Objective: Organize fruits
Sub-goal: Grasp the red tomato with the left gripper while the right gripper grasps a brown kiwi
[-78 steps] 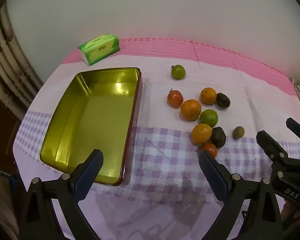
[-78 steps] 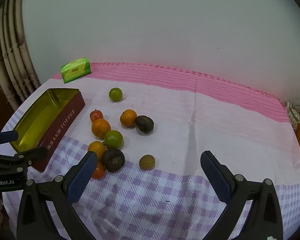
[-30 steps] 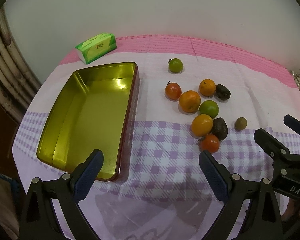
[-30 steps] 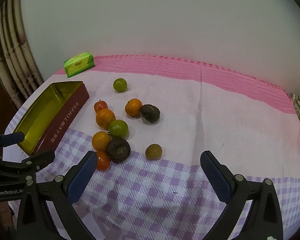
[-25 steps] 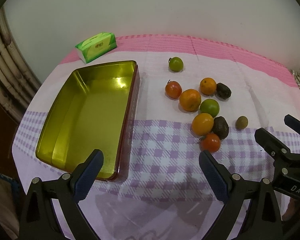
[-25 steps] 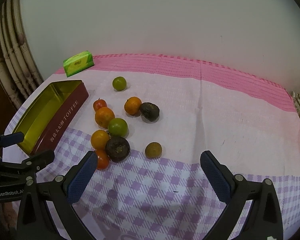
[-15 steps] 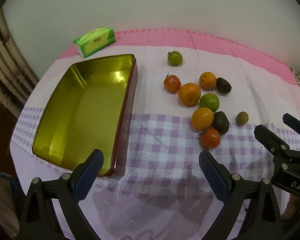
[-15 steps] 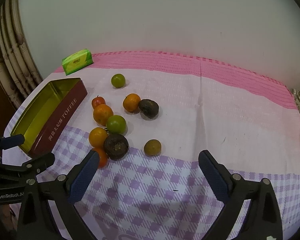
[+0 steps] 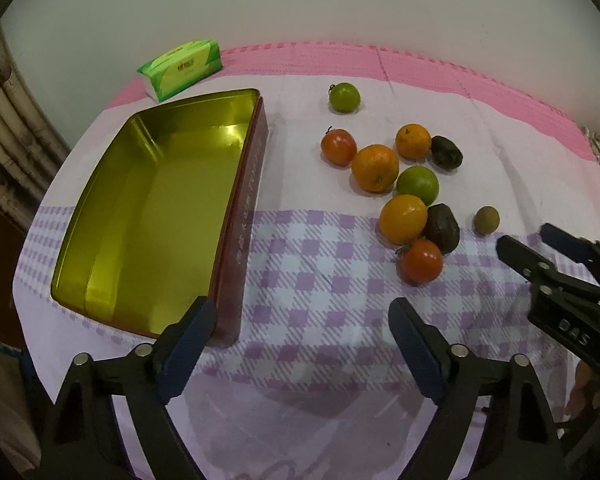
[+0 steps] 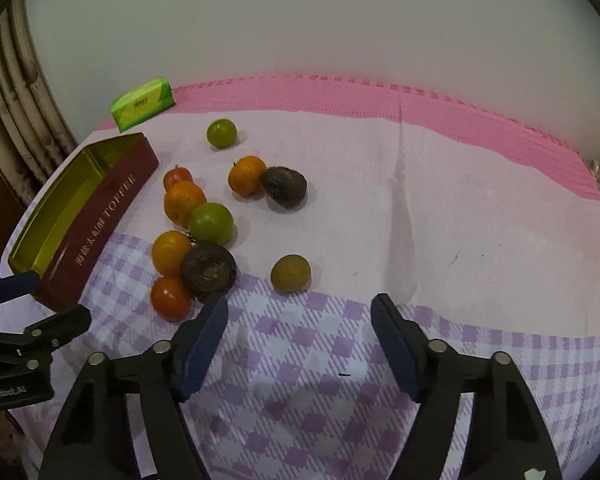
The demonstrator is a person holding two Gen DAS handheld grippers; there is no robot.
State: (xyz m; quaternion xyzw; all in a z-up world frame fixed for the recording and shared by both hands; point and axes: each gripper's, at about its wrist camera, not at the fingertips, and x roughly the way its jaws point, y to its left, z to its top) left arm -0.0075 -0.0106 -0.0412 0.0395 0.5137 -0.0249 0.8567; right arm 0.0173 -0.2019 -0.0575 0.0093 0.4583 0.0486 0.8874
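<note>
Fruits (image 10: 204, 232) lying loose on the checked tablecloth (image 10: 440, 208), in a cluster just right of the toffee tin (image 9: 152, 216), none inside it yet. Tin open and showing only its gold bottom.

Small brownish fruit (image 10: 290, 273) alone, a little apart from the others, directly ahead of the right gripper (image 10: 298, 344). Red tomato (image 10: 171, 298) and dark wrinkled fruit (image 10: 208, 272) touching each other, close to the left finger of that gripper.

Both tongs spread wide and holding nothing: right gripper above the cloth, left gripper (image 9: 300, 344) near the corner of the tin.

Probably light and round, so likely to roll if pushed from one side. Tomatoes probably soft-skinned and smooth, needing gentle closing; oranges (image 9: 375, 168) firmer. Best taken across the widest middle, one finger on each side. Lone brownish fruit probably easiest to take first, having free space around.
</note>
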